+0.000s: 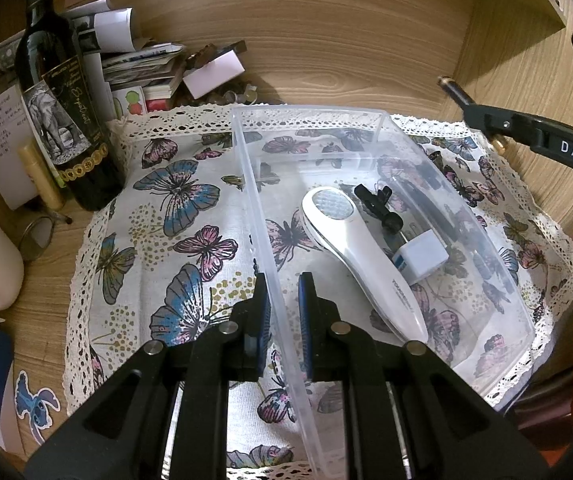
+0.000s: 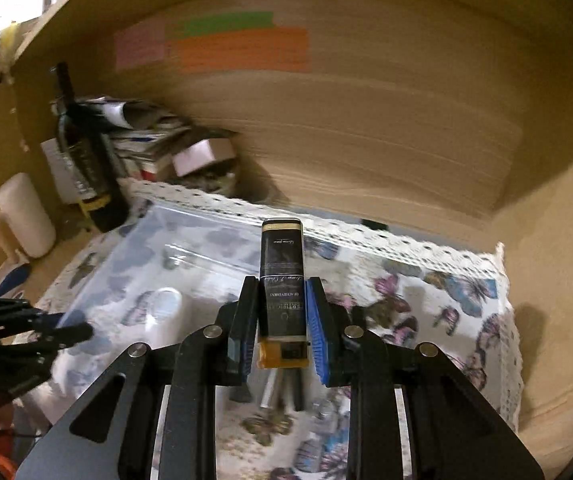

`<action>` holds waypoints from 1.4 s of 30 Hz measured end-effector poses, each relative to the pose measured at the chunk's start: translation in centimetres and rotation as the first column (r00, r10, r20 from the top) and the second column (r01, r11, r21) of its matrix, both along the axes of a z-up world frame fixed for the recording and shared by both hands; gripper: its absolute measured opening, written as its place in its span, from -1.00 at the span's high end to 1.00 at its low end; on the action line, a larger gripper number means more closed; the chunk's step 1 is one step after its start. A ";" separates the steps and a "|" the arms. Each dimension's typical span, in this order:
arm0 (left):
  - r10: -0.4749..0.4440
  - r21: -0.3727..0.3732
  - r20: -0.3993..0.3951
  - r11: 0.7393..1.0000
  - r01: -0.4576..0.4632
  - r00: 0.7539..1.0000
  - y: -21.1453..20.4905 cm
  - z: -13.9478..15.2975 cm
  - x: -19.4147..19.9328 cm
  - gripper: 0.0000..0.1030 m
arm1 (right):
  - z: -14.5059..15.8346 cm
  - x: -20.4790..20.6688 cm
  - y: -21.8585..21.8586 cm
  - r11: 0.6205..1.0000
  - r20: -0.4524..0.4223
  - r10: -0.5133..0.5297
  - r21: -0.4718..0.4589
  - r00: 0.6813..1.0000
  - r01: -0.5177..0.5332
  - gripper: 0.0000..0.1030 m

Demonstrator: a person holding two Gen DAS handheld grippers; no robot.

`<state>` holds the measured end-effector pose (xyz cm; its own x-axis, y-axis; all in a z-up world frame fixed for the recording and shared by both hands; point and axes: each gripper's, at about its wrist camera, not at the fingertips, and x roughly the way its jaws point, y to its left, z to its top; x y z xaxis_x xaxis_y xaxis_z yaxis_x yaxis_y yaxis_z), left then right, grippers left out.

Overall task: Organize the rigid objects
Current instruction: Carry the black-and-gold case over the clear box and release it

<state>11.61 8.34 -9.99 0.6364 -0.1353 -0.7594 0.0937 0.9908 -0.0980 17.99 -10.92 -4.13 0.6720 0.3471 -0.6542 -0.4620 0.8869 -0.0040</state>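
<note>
Wood-grain shelving backs a butterfly cloth (image 1: 190, 216) where the clear bin (image 1: 262, 216) sits. My left gripper (image 1: 282, 300) is clamped narrow on the bin's near wall. My right gripper (image 2: 280, 312) pinches a dark lighter (image 2: 282, 280), raised over the cloth beside the bin. Inside the bin lie a white handheld device (image 1: 362, 256), a small white cube (image 1: 422, 256) and what looks like a black clip (image 1: 378, 208).

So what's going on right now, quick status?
Left gripper shut on clear bin wall. Right gripper shut on black lighter, above bin. White handheld device and small white cube inside; nothing blocking.
</note>
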 end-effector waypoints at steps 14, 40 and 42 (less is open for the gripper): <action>-0.003 -0.016 0.004 1.000 0.003 1.000 0.0 0.0 0.0 0.76 | -2.7 0.5 5.2 0.994 -0.082 0.104 -0.028 0.991 -0.107 0.58; -0.014 -0.024 0.007 1.000 0.014 1.000 0.0 -0.1 0.0 0.76 | -3.9 1.2 7.4 0.982 -0.152 0.159 -0.079 0.975 -0.172 0.43; -0.013 -0.024 0.005 1.000 0.013 1.000 0.0 -0.1 0.0 0.76 | -3.1 0.9 6.8 0.984 -0.112 0.148 -0.086 0.983 -0.158 0.33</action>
